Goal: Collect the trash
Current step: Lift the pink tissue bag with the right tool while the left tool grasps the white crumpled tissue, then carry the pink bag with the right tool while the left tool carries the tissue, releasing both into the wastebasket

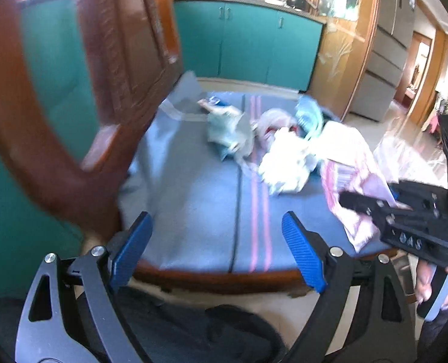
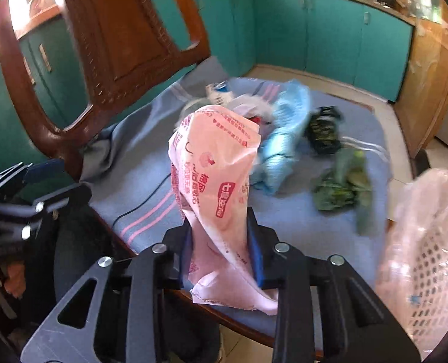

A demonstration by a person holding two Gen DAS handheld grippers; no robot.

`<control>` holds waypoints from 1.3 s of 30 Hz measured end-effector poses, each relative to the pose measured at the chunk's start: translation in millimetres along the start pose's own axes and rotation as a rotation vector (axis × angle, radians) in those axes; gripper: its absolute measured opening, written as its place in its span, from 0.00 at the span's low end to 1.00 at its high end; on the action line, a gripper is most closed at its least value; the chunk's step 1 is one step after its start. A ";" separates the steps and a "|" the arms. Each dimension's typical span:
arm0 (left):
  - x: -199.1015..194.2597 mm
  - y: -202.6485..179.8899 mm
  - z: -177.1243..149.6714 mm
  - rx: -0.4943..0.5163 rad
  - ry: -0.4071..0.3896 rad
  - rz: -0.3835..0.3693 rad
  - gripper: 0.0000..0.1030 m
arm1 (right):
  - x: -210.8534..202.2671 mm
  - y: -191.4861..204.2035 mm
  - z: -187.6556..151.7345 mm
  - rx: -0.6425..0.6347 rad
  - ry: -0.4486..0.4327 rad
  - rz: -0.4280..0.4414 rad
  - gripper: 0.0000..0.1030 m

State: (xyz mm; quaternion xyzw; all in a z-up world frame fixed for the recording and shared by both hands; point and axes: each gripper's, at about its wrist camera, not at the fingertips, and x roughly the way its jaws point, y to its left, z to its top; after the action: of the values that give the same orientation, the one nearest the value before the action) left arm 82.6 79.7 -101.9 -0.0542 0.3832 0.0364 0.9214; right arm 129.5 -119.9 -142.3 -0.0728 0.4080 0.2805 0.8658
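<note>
My right gripper [image 2: 221, 242] is shut on a pink printed plastic wrapper [image 2: 215, 163] and holds it above the near edge of the blue-cloth seat [image 2: 151, 163]. The wrapper also shows in the left wrist view [image 1: 345, 163], with the right gripper [image 1: 354, 199] at the right. My left gripper [image 1: 218, 242] is open and empty over the seat's near edge. Trash lies on the cloth [image 1: 193, 187]: a grey-green crumpled bag [image 1: 230, 130], white crumpled plastic [image 1: 287, 163], a light blue bag [image 2: 287, 133], a dark packet [image 2: 323, 130] and green leafy scraps [image 2: 342, 184].
A carved wooden chair back [image 2: 109, 39] rises at the left, close to the left gripper [image 1: 82, 96]. A pink perforated basket lined with clear plastic [image 2: 426, 248] stands at the right. Teal cabinets [image 1: 248, 39] line the far wall. A thin black cable [image 2: 145, 199] crosses the cloth.
</note>
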 end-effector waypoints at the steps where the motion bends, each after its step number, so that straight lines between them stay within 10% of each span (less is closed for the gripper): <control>1: 4.3 -3.1 5.6 0.004 -0.001 -0.004 0.85 | -6.1 -5.3 0.2 0.012 -0.013 -0.012 0.32; 15: 112.1 -79.5 48.2 0.152 0.143 -0.057 0.87 | -54.9 -77.8 1.3 0.206 -0.105 -0.131 0.32; 19: 120.5 -73.2 41.7 0.125 0.189 -0.058 0.47 | -46.6 -76.1 -1.9 0.213 -0.097 -0.108 0.32; 39: 35.4 -13.7 26.6 0.062 0.048 0.073 0.40 | -26.7 -32.9 0.3 0.142 -0.052 -0.032 0.32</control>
State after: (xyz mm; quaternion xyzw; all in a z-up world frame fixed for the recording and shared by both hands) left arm 127.7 70.5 -107.3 -0.0124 0.4078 0.0569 0.9112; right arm 134.1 -158.5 -125.6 -0.0103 0.4029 0.2385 0.8835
